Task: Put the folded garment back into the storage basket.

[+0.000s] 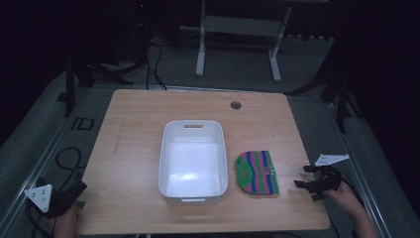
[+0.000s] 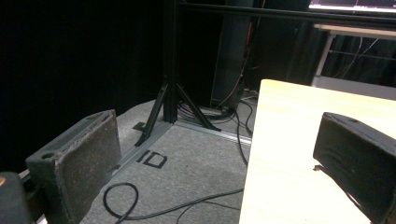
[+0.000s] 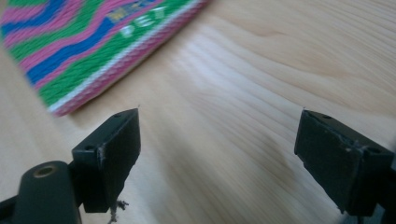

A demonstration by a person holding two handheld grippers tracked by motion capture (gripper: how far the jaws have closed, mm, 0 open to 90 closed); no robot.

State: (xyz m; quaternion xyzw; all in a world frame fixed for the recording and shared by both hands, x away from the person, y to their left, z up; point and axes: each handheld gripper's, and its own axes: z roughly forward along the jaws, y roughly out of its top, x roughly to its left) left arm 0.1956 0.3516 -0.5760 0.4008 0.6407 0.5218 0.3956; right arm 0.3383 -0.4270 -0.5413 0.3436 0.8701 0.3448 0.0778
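While gaping, right tongs [image 1: 308, 184] near cloth [image 1: 256, 172].

There is one wooden table [image 1: 133, 148]. On it sits one white tub [image 1: 193, 158], near the middle. At about 3 o'clock from the tub lies one stripy knitted hat [image 1: 256, 172], with pink, green and blue stripes. There is one small round hole [image 1: 236, 105] in the table, at about 1 o'clock from the tub. There are two grippers: the left gripper [image 1: 74, 191] at 8 o'clock and the right gripper [image 1: 307, 179] at 4 o'clock.
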